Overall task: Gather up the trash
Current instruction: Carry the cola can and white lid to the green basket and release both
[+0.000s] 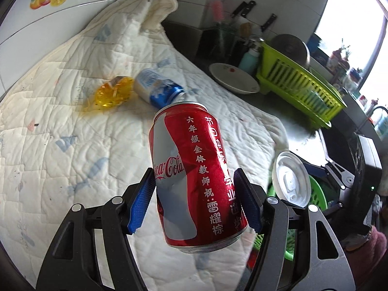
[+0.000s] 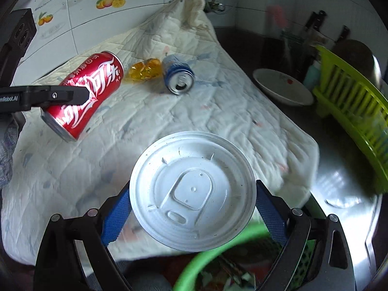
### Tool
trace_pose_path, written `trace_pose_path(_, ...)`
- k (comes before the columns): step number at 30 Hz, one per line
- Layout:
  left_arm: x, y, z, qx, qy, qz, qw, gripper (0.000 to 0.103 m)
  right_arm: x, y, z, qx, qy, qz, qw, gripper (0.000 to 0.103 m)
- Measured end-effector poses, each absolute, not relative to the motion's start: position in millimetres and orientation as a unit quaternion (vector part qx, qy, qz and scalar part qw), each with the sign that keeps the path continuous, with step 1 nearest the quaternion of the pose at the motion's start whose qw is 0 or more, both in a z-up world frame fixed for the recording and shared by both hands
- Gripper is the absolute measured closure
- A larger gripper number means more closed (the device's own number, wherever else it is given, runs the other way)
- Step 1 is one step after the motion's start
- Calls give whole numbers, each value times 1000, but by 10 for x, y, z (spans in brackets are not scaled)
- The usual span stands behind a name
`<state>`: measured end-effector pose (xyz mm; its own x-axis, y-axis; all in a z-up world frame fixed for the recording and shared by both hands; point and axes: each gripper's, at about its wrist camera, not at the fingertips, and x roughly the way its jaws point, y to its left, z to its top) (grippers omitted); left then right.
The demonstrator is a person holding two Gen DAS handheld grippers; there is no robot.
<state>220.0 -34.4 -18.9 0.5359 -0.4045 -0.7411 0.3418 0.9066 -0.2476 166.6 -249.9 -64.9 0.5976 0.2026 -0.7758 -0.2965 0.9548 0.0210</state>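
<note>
My left gripper (image 1: 195, 194) is shut on a dented red Coca-Cola can (image 1: 194, 169) and holds it above the white quilted cloth (image 1: 72, 133); the can also shows in the right wrist view (image 2: 87, 92). My right gripper (image 2: 192, 208) is shut on a white plastic cup with a lid (image 2: 192, 190), over the rim of a green basket (image 2: 218, 249); the cup also shows in the left wrist view (image 1: 291, 177). A blue and white can (image 2: 179, 74) and a yellow wrapper (image 2: 145, 69) lie on the cloth.
A white bowl (image 2: 282, 86) and a lime green dish rack (image 2: 354, 101) stand on the dark counter at the right. Knives and bottles stand behind them. A tiled wall with fruit stickers runs behind the cloth.
</note>
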Motion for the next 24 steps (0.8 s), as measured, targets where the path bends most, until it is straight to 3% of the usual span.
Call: trace_pose_path(24, 1412, -2025, -507, 24, 458, -334, 824, 38, 367, -4136, -1106, 47, 473, -6, 880, 11)
